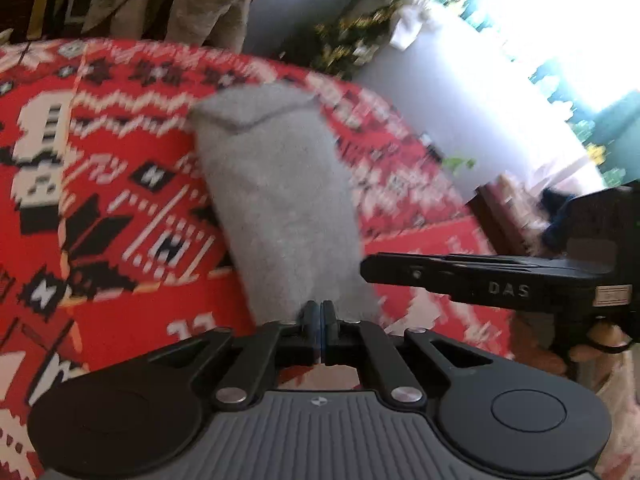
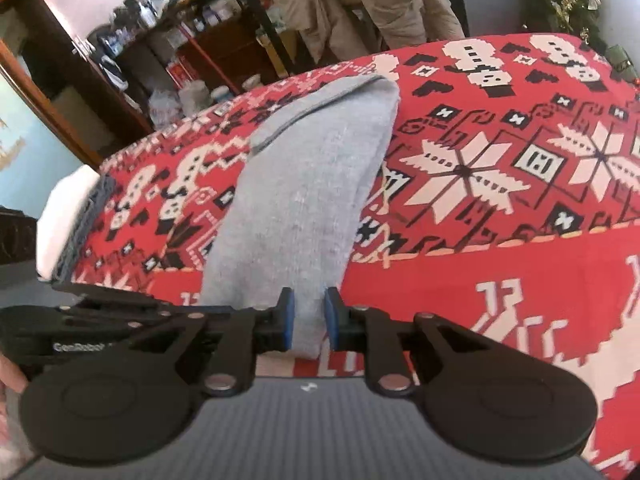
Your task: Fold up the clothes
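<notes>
Though folded narrow, fuzzy grey garment (image 2: 304,184)

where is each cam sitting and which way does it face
Left wrist: on the left tool, facing forward and down at the grey cloth on the red spread; right tool and fingers show at right.
Right wrist: on the right tool, same aim; left tool enters from the left.
Shared: cloth, spread, hanging khaki garment.

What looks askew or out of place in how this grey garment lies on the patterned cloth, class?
The grey garment lies slanted across the red patterned cloth, narrowing toward the near end, and its far corner is turned over in an uneven flap. Nothing looks spilled or damaged.
</notes>
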Motion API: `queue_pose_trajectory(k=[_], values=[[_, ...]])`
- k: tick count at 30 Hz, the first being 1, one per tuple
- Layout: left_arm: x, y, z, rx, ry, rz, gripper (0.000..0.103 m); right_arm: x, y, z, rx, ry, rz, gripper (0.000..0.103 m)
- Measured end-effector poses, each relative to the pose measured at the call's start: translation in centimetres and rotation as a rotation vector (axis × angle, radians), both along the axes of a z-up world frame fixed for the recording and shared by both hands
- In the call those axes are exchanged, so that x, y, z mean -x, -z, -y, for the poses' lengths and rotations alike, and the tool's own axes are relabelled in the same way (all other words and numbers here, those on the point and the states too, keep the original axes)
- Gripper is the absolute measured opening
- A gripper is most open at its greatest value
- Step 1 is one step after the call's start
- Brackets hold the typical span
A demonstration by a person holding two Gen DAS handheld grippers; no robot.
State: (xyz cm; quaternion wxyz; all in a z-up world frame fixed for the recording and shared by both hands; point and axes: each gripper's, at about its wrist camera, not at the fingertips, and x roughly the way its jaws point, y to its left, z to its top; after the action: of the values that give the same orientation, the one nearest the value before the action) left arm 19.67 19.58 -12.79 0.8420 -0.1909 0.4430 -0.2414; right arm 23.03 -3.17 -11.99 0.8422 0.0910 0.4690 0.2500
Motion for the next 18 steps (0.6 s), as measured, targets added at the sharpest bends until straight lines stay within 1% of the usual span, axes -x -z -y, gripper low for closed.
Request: queue_pose_trajectory(k=[1, 3, 5, 8, 11, 14, 18], values=[[0.1, -0.5, -0.2, 0.021, -0.007, 0.018, 0.002, 0.0, -0.5, 0.1, -0.012, 0.005, 0.018, 0.023], [0.0, -1.2, -0.7, 0.062, -0.054, 0.058, 0.002, 0.0, -1.5, 0.2, -0.04, 0.007, 0.059, 0.032], [-0.2, -1.6, -1.2, 0.091, -0.121, 0.094, 0.002, -0.1, -2.1, 0.0, -0.06, 0.014, 0.088, 0.032], [-1.0, -0.9, -1.0, 0.099, -0.194, 0.116, 0.002, -0.4, -2.2, -1.0, -0.072, 0.023, 0.099, 0.032], [-1.6, 0.3, -0.8, 0.078, -0.186, 0.073, 0.002, -0.7, -1.9, -2.1, -0.061, 0.018, 0.109, 0.03], [-1.5, 0.6, -0.6, 0.01, -0.175, 0.062, 0.002, -0.9, -1.1, -2.8, -0.047, 0.001, 0.089, 0.028], [-1.0, 0.7, -0.9, 0.002, -0.161, 0.036, 0.003, -1.0, 0.0, -2.7, -0.045, 0.0, 0.054, 0.028]])
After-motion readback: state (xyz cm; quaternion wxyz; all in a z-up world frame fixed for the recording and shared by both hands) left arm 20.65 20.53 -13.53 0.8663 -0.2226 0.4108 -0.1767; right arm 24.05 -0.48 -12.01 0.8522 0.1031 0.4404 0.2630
